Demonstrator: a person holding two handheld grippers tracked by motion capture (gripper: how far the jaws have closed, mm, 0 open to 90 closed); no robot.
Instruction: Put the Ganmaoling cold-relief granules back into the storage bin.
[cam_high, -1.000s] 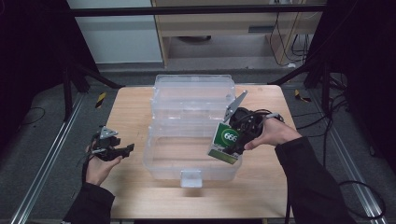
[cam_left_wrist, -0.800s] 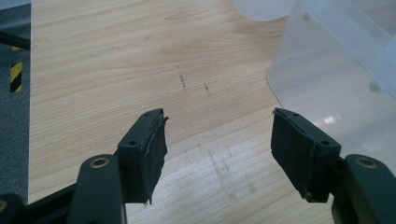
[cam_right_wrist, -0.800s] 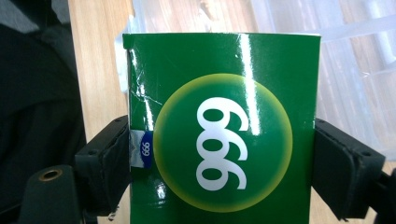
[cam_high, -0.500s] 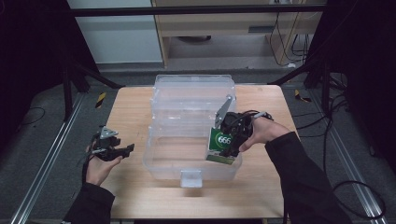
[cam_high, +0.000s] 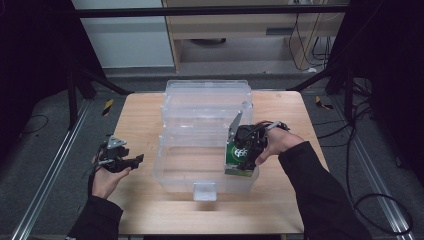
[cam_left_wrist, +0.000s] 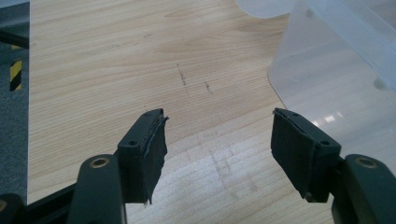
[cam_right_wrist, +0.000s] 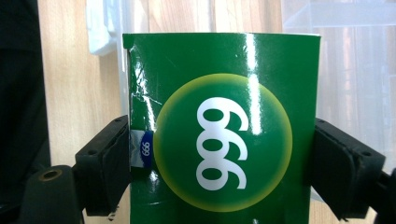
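Observation:
A green box (cam_high: 238, 159) marked 999 (cam_right_wrist: 219, 140) is clamped between the jaws of my right gripper (cam_high: 245, 150). It hangs over the right end of the clear plastic bin (cam_high: 172, 162), at the bin's front right corner. In the right gripper view my right gripper (cam_right_wrist: 219, 163) presses both black pads against the box's sides. My left gripper (cam_high: 131, 161) is held over the table left of the bin. In the left gripper view my left gripper (cam_left_wrist: 217, 144) stands open with bare wood between its pads, and the bin's wall (cam_left_wrist: 327, 70) lies to the right.
The bin's hinged lid (cam_high: 207, 95) lies open behind it on the wooden table (cam_high: 140, 120). A white latch (cam_high: 205, 191) sticks out at the bin's front. Metal rails and cables run along the floor beside the table.
My right gripper has carried the green box left and down, from above the bin's right rim into its right end. The left gripper has stayed where it was.

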